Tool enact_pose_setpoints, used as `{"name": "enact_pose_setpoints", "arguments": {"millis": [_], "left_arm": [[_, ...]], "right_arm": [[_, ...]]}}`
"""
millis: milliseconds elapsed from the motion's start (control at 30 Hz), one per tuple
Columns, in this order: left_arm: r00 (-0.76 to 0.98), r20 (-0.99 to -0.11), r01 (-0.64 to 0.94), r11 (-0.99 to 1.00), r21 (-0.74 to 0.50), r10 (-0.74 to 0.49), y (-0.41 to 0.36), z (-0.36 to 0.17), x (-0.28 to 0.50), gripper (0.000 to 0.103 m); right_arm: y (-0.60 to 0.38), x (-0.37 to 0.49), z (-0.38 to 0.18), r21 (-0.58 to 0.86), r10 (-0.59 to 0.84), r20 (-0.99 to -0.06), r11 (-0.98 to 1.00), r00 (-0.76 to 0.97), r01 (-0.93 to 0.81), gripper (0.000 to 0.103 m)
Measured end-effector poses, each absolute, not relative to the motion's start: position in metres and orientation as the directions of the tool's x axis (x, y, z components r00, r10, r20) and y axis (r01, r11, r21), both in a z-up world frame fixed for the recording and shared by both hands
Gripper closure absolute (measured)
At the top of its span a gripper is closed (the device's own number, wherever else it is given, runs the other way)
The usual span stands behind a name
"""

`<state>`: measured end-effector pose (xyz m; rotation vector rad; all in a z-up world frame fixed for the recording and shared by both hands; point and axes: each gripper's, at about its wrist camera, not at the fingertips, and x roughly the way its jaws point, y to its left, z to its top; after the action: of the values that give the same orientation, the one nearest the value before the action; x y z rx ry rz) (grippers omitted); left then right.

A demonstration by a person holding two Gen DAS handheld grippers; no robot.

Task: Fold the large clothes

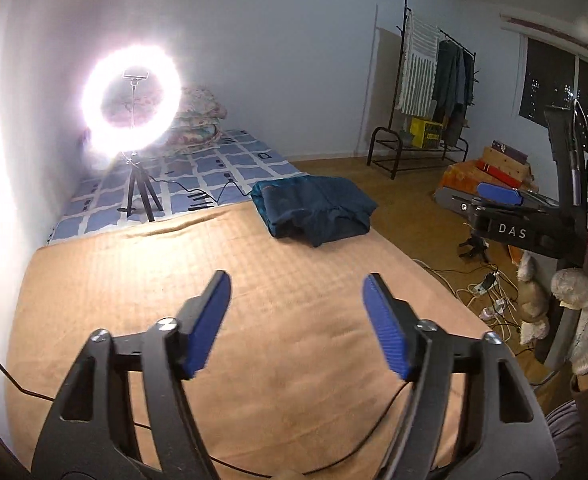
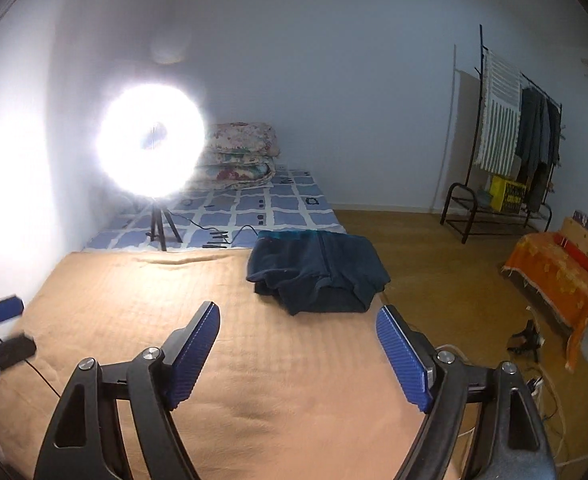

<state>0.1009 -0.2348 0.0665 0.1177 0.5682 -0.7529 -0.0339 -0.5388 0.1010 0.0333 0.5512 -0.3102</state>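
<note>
Tan blanket [image 1: 174, 280] bare near both tongs – left tongs [image 1: 296, 280], right tongs [image 2: 298, 312] wide, empty – folded garment [image 2: 318, 272] at far edge

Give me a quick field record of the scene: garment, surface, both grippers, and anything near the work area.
garment: dark blue garment, folded into a bundle, lying at the far right of the blanket
surface: tan blanket spread flat
left gripper: open, nothing between the pads, above bare blanket
right gripper: open, holding nothing, short of the garment
contact: neither gripper touches the garment
nearby: lit ring light on tripod on the checked sheet beyond the blanket; clothes rack by the far wall
</note>
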Motion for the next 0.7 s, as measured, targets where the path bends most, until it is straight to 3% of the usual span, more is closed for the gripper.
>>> {"name": "enact_pose_setpoints", "arguments": {"millis": [33, 233, 367, 700], "left_arm": [[0.59, -0.524, 0.674, 0.732, -0.098, -0.614, -0.233, 0.065, 0.099, 0.023], [0.618, -0.521, 0.645, 0.758, -0.092, -0.589, -0.226, 0.057, 0.09, 0.007], [0.656, -0.521, 0.629, 0.777, -0.023, -0.546, -0.224, 0.053, 0.086, 0.005], [0.677, -0.522, 0.614, 0.789, 0.014, -0.518, -0.225, 0.053, 0.074, 0.0]], "right_arm": [[-0.539, -0.036, 0.1, -0.04, -0.278, -0.515, 0.953, 0.811, 0.301, 0.009], [-0.531, -0.045, 0.094, -0.045, -0.301, -0.501, 0.945, 0.811, 0.323, 0.009], [-0.526, -0.047, 0.092, -0.048, -0.313, -0.492, 0.942, 0.812, 0.333, 0.0], [-0.518, -0.045, 0.085, -0.088, -0.339, -0.484, 0.936, 0.807, 0.34, 0.0]]}}
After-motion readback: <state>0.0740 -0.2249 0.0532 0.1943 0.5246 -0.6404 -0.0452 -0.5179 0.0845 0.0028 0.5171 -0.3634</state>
